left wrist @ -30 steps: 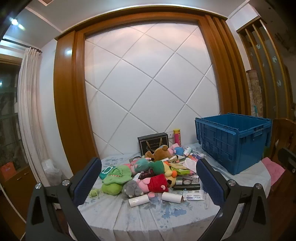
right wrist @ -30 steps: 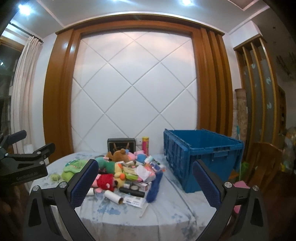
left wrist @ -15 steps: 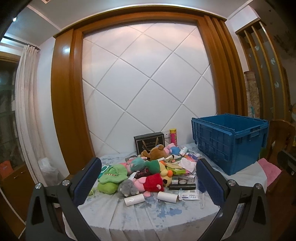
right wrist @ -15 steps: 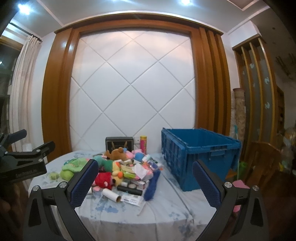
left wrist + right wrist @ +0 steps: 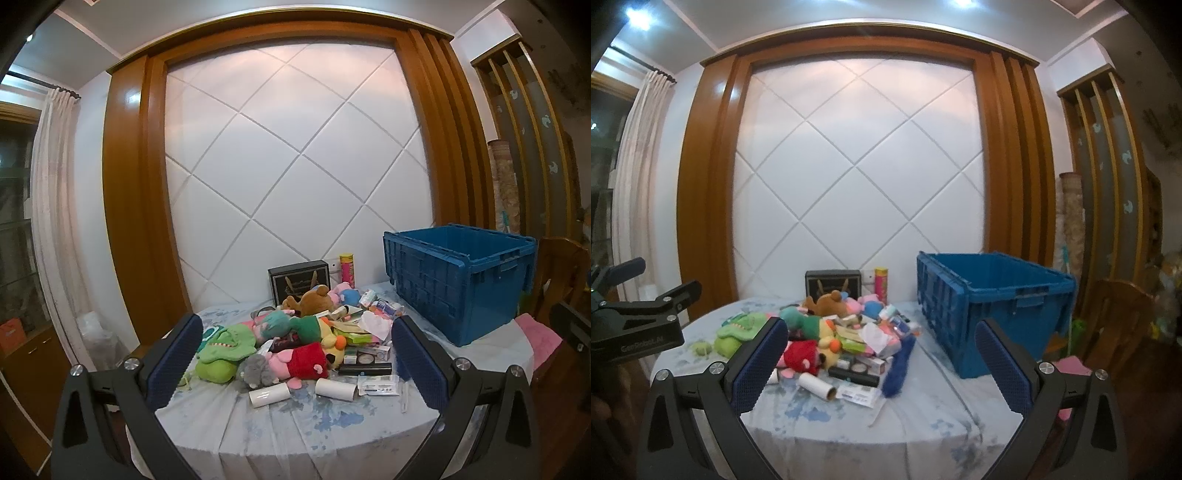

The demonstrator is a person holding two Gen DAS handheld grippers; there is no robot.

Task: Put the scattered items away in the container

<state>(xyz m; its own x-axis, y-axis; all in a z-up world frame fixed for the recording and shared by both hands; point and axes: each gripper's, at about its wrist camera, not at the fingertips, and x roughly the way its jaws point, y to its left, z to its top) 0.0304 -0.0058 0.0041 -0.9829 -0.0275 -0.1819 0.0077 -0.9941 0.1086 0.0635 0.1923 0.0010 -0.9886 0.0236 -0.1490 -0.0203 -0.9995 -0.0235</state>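
Observation:
A pile of plush toys and small boxes [image 5: 310, 332] lies on a table with a pale blue patterned cloth [image 5: 314, 424]; it also shows in the right wrist view [image 5: 827, 332]. A blue plastic crate [image 5: 461, 280] stands open at the table's right; it also shows in the right wrist view [image 5: 990, 306]. Two white rolls [image 5: 267, 394] lie at the pile's near edge. My left gripper [image 5: 295, 365] is open and empty, short of the table's near edge. My right gripper [image 5: 879, 365] is open and empty, also back from the table. The left gripper's body [image 5: 639, 325] shows at the right view's left edge.
A black box [image 5: 299, 280] and a yellow-pink can [image 5: 347, 269] stand against the white panelled wall behind the pile. A blue fuzzy item [image 5: 899, 365] lies between pile and crate. A wooden chair [image 5: 1123, 321] and a pink cloth [image 5: 539, 339] are to the right of the crate.
Both grippers have pulled back a little and tilted up, so the table sits lower and smaller in both views. Nothing on the table has moved.

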